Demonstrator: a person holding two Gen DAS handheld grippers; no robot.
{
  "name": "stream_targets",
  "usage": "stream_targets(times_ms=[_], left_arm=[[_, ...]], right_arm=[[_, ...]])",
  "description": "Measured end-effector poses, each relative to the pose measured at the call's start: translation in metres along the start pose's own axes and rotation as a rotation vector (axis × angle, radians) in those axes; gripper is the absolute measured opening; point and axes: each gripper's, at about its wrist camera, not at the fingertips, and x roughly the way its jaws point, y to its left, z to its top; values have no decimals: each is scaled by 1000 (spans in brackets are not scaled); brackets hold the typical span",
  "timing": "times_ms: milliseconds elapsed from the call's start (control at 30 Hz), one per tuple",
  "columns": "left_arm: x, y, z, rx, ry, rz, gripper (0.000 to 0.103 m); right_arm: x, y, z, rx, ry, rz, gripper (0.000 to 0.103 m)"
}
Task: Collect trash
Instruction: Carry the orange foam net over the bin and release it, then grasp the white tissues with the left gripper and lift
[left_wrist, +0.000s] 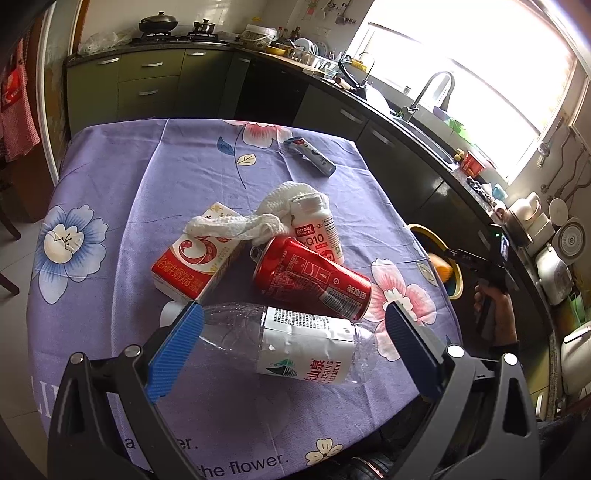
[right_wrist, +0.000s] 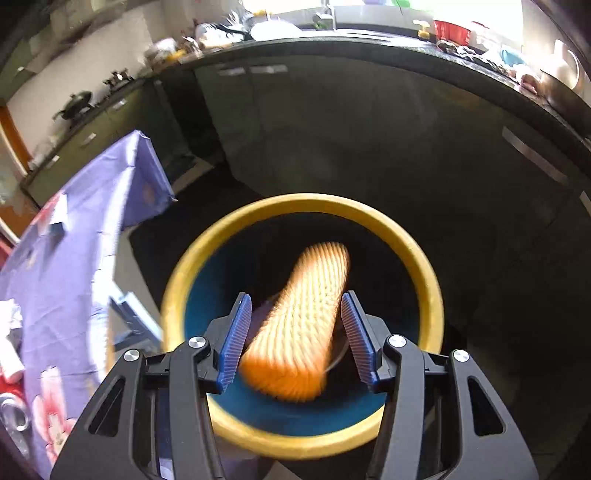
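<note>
Orange ridged piece (right_wrist: 299, 325) drops between gripper (right_wrist: 295, 339) pads into yellow-rimmed bin (right_wrist: 207, 243).

Daylight enters through the window (left_wrist: 480, 74), which is blown out to white glare. The right wrist view is motion-blurred, worst on the orange object (right_wrist: 299, 328) and bin rim (right_wrist: 303, 201). Fisheye curvature bends both views' edges.

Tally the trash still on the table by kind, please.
Plastic bottles: 2, the clear water bottle and white pill bottle
Cans: 1
Cartons: 1
Crumpled tissue: 1
Wrappers: 1
Total: 6
</note>
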Motion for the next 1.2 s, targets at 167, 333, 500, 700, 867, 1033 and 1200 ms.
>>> stream_targets(times_ms=[167, 333, 500, 700, 867, 1033, 1200], left_arm=[[4, 4, 0, 0, 13, 9, 94], [11, 8, 10, 56, 25, 55, 94], [21, 18, 25, 94, 61, 41, 94], [39, 13, 51, 124, 107, -61, 94], [70, 2, 74, 217, 168, -90, 69], [100, 0, 80, 240, 260, -83, 57], [111, 5, 80, 223, 297, -87, 39]], right_arm=[[-18, 15, -16, -44, -21, -14, 52], [-38, 27, -24, -62, -39, 19, 59], [-43, 33, -32, -70, -39, 45, 59], [-45, 47, -40, -94, -22, 66, 59], [-47, 55, -42, -105, -21, 82, 59], [-47, 52, -43, -107, -13, 78, 59], [-43, 50, -43, -103, -2, 79, 59]])
